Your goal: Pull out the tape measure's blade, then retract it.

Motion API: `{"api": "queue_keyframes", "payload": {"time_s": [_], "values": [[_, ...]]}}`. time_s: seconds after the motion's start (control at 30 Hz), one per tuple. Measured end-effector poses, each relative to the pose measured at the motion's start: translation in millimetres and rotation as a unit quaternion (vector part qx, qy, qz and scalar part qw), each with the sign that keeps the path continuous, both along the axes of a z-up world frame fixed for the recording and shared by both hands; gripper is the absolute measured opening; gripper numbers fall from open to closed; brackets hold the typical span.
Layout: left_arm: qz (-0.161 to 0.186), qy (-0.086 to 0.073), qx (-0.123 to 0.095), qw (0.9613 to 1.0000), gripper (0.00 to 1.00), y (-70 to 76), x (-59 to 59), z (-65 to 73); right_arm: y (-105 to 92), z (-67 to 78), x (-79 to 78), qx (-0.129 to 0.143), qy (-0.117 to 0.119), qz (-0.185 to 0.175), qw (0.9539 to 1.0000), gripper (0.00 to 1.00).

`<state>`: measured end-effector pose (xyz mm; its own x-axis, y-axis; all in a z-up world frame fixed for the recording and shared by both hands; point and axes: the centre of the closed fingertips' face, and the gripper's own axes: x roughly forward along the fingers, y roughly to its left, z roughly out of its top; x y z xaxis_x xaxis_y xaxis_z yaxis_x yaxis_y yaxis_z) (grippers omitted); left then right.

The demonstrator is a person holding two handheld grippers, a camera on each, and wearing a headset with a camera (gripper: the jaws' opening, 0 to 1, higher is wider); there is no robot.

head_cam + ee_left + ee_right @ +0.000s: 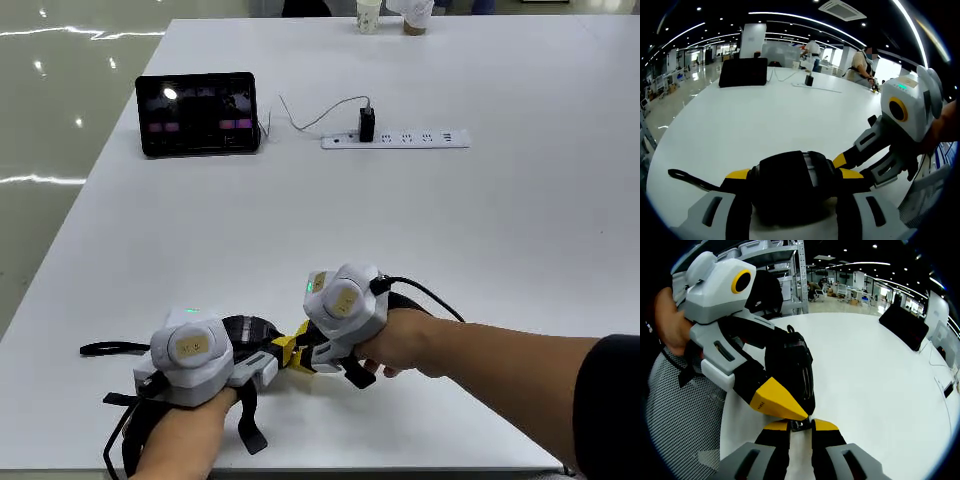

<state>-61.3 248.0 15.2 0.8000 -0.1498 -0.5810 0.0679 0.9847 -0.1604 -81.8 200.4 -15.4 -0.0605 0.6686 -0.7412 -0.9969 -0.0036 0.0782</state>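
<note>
A black strap [105, 348] lies on the white worktop [450, 220] at the lower left of the head view, just beside the person's left hand. The middle of the frame is bare surface. Further up, a dark tablet [197, 112] stands at the upper left. To its right lies a white power strip [410, 140] with a black charger plug [367, 124] in it. Two paper cups [369, 15] sit at the top edge.

The tape measure [248, 332] rests low in the frame, between the two tools. The left hand-held gripper [792, 176] has its yellow-tipped jaws clamped on the black case from both sides. Just beyond it, the right hand-held gripper [801, 427] has its jaws almost together, pinching the small blade tip [800, 423] at the case's mouth. One yellow jaw tip of the left tool sits just above that pinch.
</note>
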Motion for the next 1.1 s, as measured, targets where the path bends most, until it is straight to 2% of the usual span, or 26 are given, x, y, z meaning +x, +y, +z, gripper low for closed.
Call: {"api": "queue_keyframes", "payload": {"time_s": [0.3,0.4,0.5,0.57,0.73,0.8,0.93,1.1], "values": [[-0.006,0.009,-0.001,0.9999,0.64,-0.3,-0.2,-0.1,-11.2,3.3,-2.2,-0.005,-0.009,-0.006,0.9999,0.15],[-0.019,0.012,-0.006,0.9997,0.63,-0.3,-1.0,-0.3,-18.3,4.4,-2.4,-0.012,-0.014,-0.009,0.9998,0.16],[-0.041,0.018,-0.005,0.9990,0.63,-1.2,-2.5,1.9,-24.7,5.7,-3.3,-0.014,-0.008,-0.016,0.9997,0.18],[-0.052,0.014,-0.002,0.9986,0.63,-2.0,-2.3,6.0,-28.9,8.0,-3.4,-0.011,-0.006,-0.024,0.9996,0.18],[-0.068,0.018,-0.002,0.9975,0.65,-2.7,-2.8,6.5,-40.0,11.6,-1.4,-0.008,-0.001,-0.043,0.9990,0.20],[-0.073,0.020,0.001,0.9971,0.71,-2.1,-2.3,7.2,-46.1,14.6,-0.8,-0.006,0.000,-0.051,0.9987,0.20],[-0.097,0.025,-0.012,0.9949,0.76,-6.0,-3.2,11.3,-59.5,24.8,3.4,0.007,0.005,-0.078,0.9969,0.22],[-0.121,0.024,-0.016,0.9922,0.93,-4.8,-3.2,13.4,-81.1,34.0,8.9,0.015,0.006,-0.103,0.9945,0.24]]}}
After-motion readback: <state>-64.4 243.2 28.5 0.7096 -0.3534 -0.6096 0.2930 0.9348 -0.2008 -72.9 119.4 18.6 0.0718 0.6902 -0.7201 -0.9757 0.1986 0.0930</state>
